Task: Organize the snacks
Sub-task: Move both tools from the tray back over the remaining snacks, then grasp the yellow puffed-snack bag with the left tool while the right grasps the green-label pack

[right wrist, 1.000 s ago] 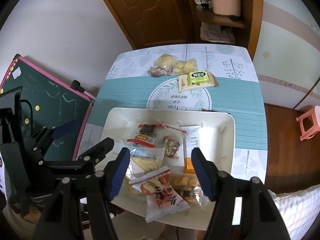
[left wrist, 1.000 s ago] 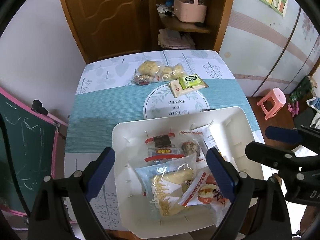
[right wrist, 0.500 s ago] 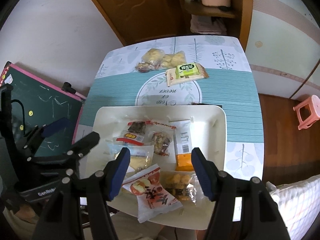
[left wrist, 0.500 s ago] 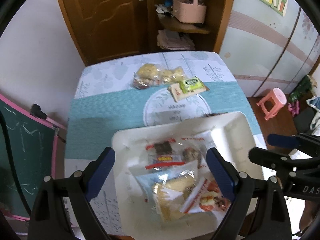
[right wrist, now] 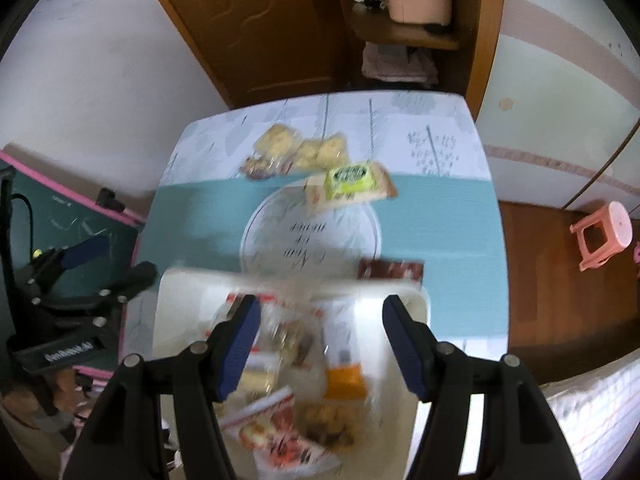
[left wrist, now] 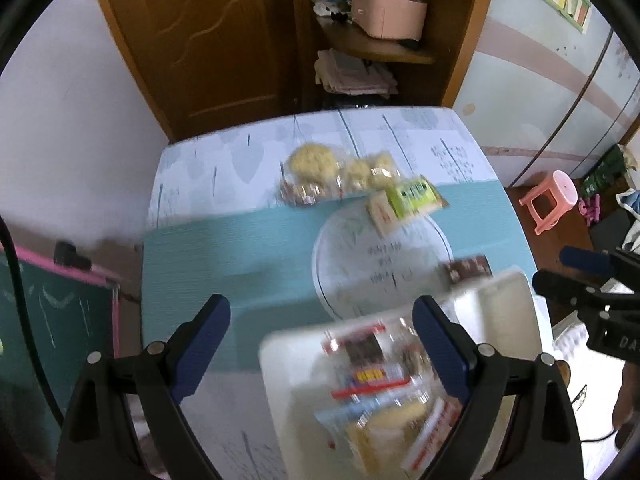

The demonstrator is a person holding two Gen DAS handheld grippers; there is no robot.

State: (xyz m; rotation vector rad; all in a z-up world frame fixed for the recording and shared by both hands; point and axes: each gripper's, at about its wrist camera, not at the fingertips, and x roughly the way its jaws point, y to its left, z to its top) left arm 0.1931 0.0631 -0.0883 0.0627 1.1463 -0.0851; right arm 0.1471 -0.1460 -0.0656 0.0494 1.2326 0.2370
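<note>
So both shots are pretty smeared, but nearest the cameras is the white tray (left wrist: 508, 304) at the near edge of the table (left wrist: 224, 248), piled with snack packs (right wrist: 280, 432): red-and-white wrappers, an orange one, something yellowish in clear plastic. Too blurry to read any of them. A dark brown packet (right wrist: 390, 270) lies on the cloth just beyond the tray's far rim, touching it or nearly so, can't tell which.

Past that is the teal band of the cloth with a round white print in the middle. At the far edge of that circle sits a green-labelled pack (left wrist: 414, 194), and just behind it a cluster of clear bags (left wrist: 320, 170) with pale yellow puffy stuff inside, well apart from the tray.

Room-wise: green chalkboard (left wrist: 48, 320) with pink frame to the left of the table, wooden door (left wrist: 216, 36) behind it, a shelf nook with a pink basket (left wrist: 388, 16) and folded cloths, and a pink stool (right wrist: 604, 232) on the wood floor off to the right.

Left gripper (left wrist: 320, 344) hangs over the tray's left part, fingers spread wide, nothing between them. Right gripper (right wrist: 320, 340) hovers over the tray's middle, also spread wide and empty. Each one shows at the edge of the other's view, both angled down at the table
</note>
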